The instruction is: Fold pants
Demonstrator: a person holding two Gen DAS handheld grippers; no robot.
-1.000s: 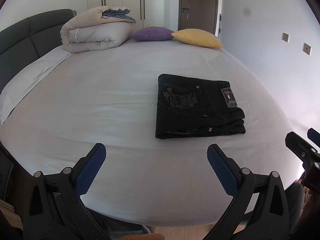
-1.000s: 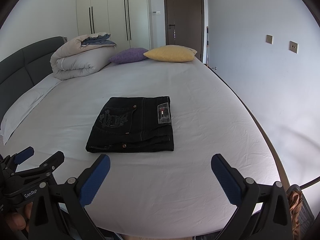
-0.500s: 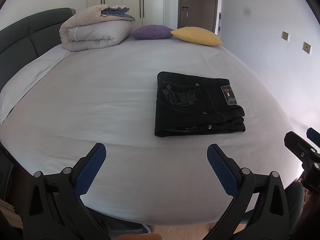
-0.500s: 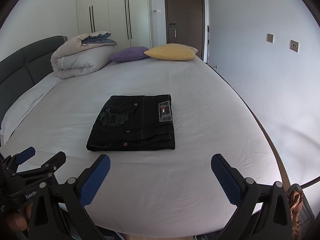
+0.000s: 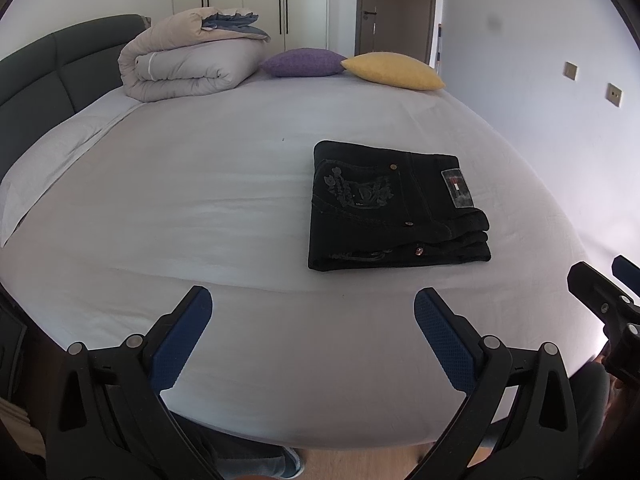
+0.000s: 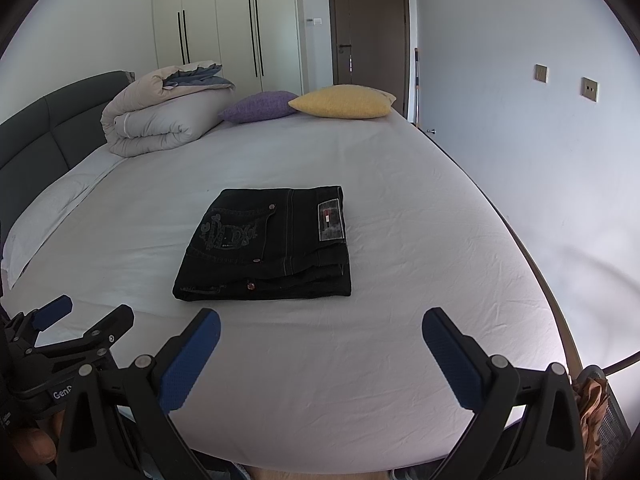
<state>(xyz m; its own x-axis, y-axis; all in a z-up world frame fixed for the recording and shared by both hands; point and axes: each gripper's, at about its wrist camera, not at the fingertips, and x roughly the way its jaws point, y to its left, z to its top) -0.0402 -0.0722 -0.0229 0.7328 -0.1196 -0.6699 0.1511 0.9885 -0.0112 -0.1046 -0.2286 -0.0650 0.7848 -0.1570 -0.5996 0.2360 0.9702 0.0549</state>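
Observation:
Black pants [image 5: 394,208] [image 6: 272,246] lie folded into a neat rectangle on the white bed sheet [image 5: 200,200], back pocket embroidery and a label facing up. My left gripper [image 5: 312,304] hovers open over the near edge of the bed, well short of the pants and to their left. My right gripper [image 6: 320,324] is also open, held just in front of the pants' near edge, holding nothing. Each gripper shows at the side of the other's view.
A rolled beige duvet [image 5: 188,64], a purple pillow [image 5: 304,62] and a yellow pillow [image 5: 394,70] sit at the far end of the bed. A dark headboard [image 5: 48,68] runs along the left. Wall [image 6: 540,140] and door [image 6: 368,20] stand to the right and behind.
Both views have shifted only slightly; the pants stay folded in place and both grippers stay open and apart from them.

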